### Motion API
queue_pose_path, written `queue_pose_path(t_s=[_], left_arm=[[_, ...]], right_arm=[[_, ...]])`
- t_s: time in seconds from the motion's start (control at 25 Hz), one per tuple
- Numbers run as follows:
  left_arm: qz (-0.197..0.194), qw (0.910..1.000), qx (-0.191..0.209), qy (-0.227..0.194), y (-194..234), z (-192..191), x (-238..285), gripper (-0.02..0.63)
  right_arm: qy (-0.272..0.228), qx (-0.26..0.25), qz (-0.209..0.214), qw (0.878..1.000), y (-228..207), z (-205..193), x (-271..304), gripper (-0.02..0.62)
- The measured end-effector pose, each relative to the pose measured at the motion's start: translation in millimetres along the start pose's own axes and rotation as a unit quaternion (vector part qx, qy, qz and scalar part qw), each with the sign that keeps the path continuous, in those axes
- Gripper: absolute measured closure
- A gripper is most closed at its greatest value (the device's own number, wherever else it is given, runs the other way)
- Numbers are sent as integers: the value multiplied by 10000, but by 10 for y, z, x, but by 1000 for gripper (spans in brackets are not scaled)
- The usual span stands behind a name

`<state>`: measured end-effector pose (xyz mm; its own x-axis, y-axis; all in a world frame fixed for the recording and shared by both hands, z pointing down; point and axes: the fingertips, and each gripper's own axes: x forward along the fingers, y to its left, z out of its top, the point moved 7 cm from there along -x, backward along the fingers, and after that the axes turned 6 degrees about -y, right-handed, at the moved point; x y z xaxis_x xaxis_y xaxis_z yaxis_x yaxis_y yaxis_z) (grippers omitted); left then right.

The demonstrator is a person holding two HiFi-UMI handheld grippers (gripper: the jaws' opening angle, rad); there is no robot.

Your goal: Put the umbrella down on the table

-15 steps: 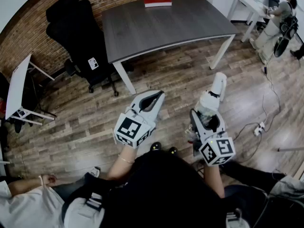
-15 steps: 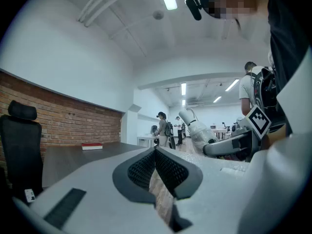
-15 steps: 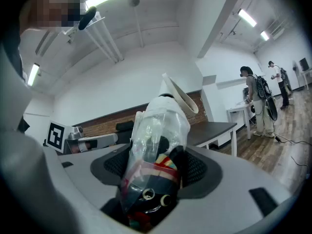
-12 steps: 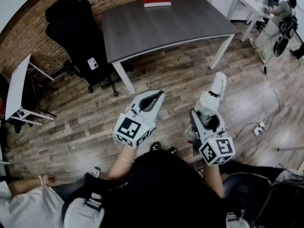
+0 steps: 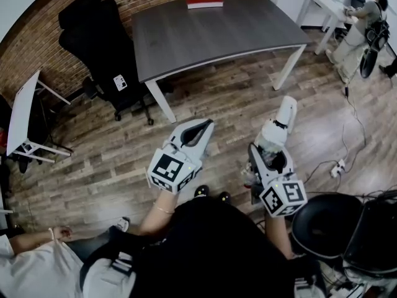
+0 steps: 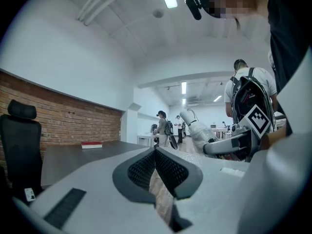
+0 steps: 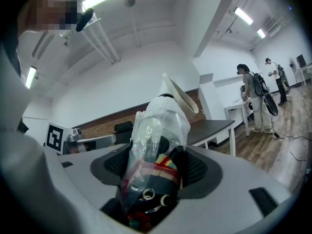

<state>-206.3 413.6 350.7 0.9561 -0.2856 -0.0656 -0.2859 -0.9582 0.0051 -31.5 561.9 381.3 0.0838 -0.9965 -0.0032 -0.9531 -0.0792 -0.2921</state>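
Beside the right gripper (image 5: pixel 271 156), behind its jaws, a black chair (image 5: pixel 325 225) has come into view; both grippers have kept their place. Its jaws stand wide, clamped on the plastic-wrapped folded umbrella (image 7: pixel 156 145), whose white end juts past them. The left gripper (image 5: pixel 197 129) has its jaws pressed together, empty; the dark table (image 5: pixel 211 36) lies well ahead of both.

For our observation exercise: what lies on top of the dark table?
A red book lies near the far edge of the table. The whole tabletop shows in the head view; nothing hides any of it.
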Motion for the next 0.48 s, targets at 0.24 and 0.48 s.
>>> queue_pose_path(t_s=[0.24, 0.48], left_arm=[[38, 10000, 31, 32, -60, -23, 156, 604], [167, 9997, 116, 160, -134, 12, 356, 604]], right_arm=[[11, 30, 3, 10000, -200, 47, -12, 301], [53, 22, 93, 9999, -435, 145, 31, 301]])
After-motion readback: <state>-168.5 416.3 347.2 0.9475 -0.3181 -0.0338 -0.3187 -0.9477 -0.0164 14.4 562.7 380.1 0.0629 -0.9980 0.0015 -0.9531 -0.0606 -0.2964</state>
